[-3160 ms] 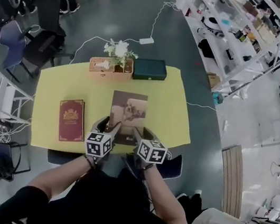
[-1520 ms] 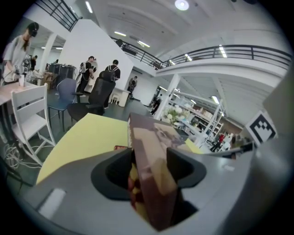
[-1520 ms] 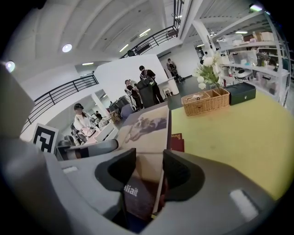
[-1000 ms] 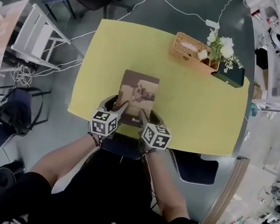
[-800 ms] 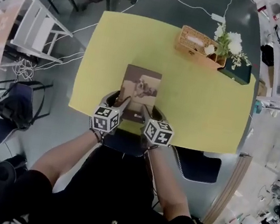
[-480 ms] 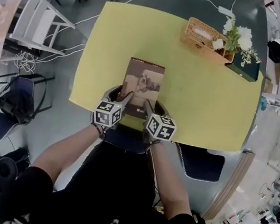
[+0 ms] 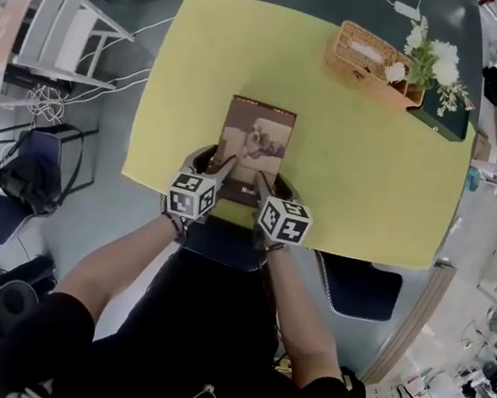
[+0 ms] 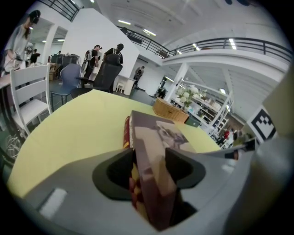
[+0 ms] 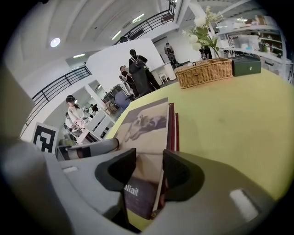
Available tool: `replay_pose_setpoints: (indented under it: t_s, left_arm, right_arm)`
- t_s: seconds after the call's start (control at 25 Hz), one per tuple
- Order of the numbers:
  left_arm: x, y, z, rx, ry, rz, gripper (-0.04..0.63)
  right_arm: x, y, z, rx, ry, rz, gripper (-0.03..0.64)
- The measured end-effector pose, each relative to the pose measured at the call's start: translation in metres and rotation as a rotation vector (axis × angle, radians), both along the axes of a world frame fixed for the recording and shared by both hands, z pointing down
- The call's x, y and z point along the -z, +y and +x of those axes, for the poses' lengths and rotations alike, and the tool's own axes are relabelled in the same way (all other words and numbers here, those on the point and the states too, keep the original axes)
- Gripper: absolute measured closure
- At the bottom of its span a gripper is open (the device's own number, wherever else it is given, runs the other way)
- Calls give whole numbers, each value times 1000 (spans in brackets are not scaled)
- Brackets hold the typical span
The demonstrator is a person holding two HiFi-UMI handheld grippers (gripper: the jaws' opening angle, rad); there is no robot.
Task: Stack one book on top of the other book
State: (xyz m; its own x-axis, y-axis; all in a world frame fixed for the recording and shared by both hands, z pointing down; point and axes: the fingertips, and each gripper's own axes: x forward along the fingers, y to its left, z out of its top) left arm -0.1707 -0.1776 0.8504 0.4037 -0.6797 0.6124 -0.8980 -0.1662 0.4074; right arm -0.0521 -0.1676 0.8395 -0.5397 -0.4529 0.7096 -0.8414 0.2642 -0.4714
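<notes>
Left gripper view: a strip of red book (image 8: 127, 135) shows along the underside of the brown book (image 8: 156, 137) and runs in beside one jaw. I cannot tell whether that jaw pinches it too.
Right gripper view: a red edge shows past the brown cover, and a jaw cuts off the cover print.
Head view: the red book is wholly hidden and only the brown cover shows on the table (image 7: 365, 185).
Left gripper (image 7: 226, 165): clamped on the brown book's near left corner.
Right gripper (image 7: 261, 183): clamped on the near right corner, just beside the left gripper.
Books: straight ahead of both grippers, brown over red. Whether the brown one lies fully down is unclear.
Far ahead, right: basket (image 7: 369, 57).
Change: three seconds ago the red book lay bare, left of the left gripper and apart from the brown one. Now it is covered.
</notes>
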Motion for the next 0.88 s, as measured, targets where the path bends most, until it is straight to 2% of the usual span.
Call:
replay_pose_setpoints:
  t_s: [0.48, 0.72, 0.88]
  left_arm:
    - [-1, -1, 1, 9, 0, 1, 359]
    - [-2, 0, 1, 3, 4, -5, 357]
    - [11, -5, -6, 10, -12, 20, 353]
  right_arm:
    - [-1, -2, 1, 17, 10, -1, 431]
    - [-2, -2, 1, 0, -3, 3, 430]
    - [7, -7, 12, -21, 6, 32, 430]
